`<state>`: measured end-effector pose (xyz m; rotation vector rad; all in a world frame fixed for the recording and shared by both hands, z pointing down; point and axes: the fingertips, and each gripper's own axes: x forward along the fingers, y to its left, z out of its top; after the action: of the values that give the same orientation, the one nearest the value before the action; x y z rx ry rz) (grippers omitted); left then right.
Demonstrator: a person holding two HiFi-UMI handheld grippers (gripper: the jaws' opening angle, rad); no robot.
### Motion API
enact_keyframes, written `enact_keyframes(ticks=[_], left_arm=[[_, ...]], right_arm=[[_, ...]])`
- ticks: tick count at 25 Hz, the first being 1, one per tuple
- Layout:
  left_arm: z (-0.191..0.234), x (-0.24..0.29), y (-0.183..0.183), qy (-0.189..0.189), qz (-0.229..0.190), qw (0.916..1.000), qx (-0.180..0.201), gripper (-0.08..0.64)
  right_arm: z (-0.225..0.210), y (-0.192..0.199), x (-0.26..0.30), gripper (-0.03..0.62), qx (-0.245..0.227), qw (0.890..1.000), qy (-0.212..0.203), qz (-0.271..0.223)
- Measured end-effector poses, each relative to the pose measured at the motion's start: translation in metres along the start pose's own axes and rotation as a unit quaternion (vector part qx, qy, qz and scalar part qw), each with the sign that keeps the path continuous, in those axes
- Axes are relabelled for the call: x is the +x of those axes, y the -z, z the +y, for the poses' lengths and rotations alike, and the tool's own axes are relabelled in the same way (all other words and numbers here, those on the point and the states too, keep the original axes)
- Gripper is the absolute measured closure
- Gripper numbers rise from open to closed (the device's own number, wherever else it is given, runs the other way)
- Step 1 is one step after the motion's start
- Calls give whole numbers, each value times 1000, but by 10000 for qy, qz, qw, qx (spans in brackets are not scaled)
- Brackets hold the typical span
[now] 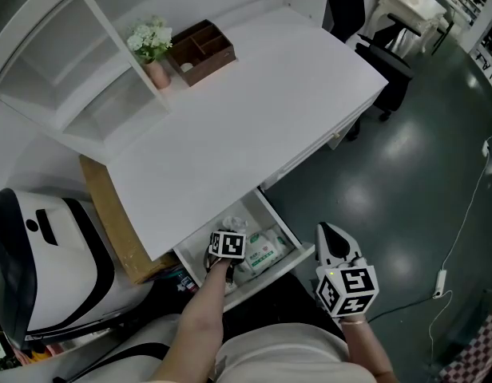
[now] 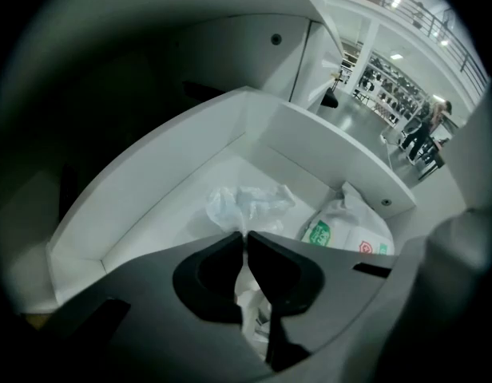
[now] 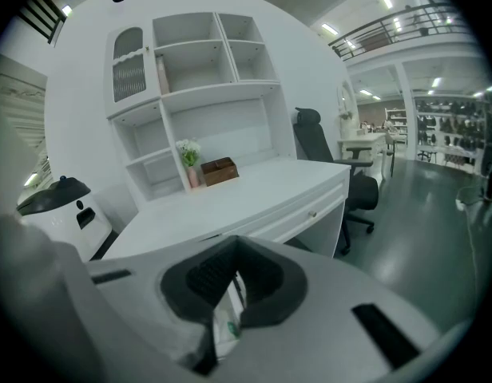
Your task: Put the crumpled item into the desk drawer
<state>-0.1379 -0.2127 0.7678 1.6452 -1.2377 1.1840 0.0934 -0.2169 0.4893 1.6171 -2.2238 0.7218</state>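
Crumpled white item (image 2: 250,204) is lying inside the open drawer (image 2: 150,206), near its middle, just beside a green-labelled packet (image 2: 342,234). Left gripper (image 2: 246,235) is reaching into the drawer, its jaws pinching a fold of the item. Right gripper (image 3: 236,274) is hovering outside the drawer's front, jaws together and holding nothing.
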Motion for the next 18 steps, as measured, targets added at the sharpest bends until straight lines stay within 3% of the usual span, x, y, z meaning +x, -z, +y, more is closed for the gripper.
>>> enact_keyframes(ticks=[8, 18], left_arm=[[-1, -1, 0, 55, -7, 9999, -110, 489], [-2, -39, -22, 101, -821, 9965, -137, 463]], right_arm=[[-1, 1, 1, 591, -10, 10000, -34, 26], [12, 3, 2, 591, -78, 9998, -205, 33]])
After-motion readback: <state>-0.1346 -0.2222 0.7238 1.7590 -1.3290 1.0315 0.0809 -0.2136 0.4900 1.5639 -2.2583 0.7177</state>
